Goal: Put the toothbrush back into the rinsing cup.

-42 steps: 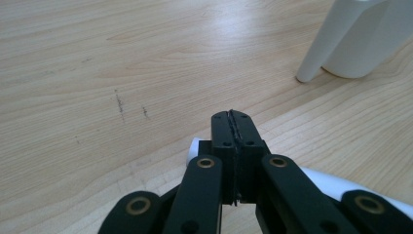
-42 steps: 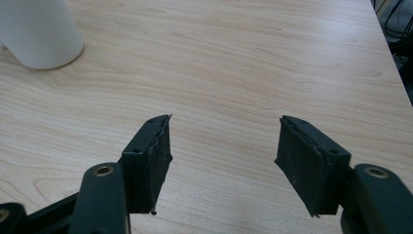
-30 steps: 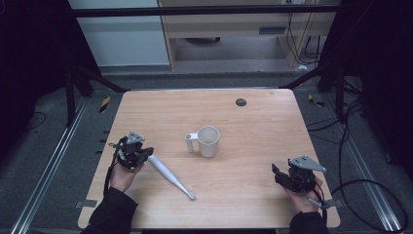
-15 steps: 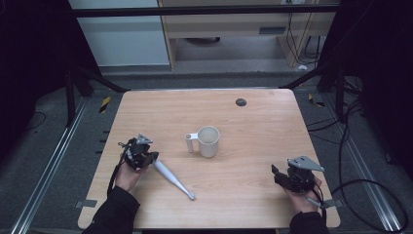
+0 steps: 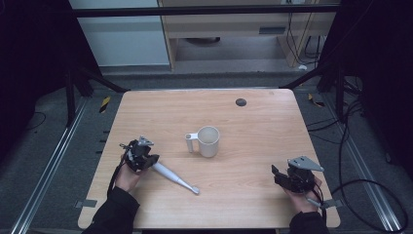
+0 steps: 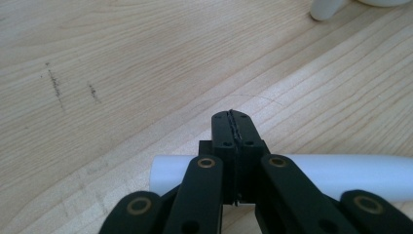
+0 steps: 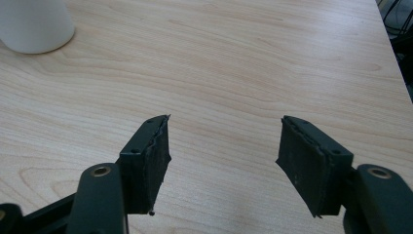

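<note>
The left gripper (image 5: 146, 158) sits at the near left of the wooden table (image 5: 263, 126), its jaws clenched together above the thick handle end of a white electric toothbrush (image 5: 174, 177); in the left gripper view the white handle (image 6: 341, 176) passes under the closed tips, not between them. The toothbrush lies flat, slanting toward the near edge. A white mug (image 5: 206, 141) stands upright mid-table. The right gripper (image 5: 281, 176) rests near right, jaws released and empty

A lab-like recording bay: a bare wooden table (image 5: 272, 126) on metal rails (image 5: 46, 170), with loose cables (image 5: 350, 146) around.
</note>
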Motion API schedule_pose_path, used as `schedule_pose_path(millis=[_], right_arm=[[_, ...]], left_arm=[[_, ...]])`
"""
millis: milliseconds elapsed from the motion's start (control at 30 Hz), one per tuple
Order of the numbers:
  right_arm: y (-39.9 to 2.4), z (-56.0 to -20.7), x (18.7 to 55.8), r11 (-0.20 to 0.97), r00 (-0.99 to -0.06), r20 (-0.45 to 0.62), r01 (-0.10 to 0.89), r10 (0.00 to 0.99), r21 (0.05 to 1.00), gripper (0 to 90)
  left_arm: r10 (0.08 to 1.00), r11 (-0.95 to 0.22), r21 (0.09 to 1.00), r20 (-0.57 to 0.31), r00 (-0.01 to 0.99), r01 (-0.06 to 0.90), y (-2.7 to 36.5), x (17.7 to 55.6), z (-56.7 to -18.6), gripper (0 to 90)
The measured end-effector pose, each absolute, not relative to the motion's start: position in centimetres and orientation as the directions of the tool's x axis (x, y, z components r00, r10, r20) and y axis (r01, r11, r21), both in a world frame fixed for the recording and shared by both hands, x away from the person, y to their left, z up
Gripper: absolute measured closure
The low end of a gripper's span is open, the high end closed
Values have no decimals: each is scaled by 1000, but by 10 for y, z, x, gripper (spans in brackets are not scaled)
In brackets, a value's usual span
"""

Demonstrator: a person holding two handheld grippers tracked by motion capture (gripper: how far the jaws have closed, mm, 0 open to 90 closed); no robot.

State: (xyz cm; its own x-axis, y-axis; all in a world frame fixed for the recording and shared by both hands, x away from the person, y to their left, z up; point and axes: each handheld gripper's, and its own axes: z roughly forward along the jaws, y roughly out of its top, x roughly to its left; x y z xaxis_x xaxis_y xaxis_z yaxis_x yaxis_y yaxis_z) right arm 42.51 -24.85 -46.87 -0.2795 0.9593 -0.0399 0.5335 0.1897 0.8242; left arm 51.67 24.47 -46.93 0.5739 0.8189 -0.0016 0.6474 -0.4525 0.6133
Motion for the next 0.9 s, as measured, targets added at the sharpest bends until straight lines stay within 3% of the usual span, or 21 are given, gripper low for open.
schedule_pose_path(millis=[900], right_arm=[[-249,-469,425,195,-277,-46,538,960,820,355]], left_arm=[[806,-472,597,-6,592,649,249,503,-468,890]])
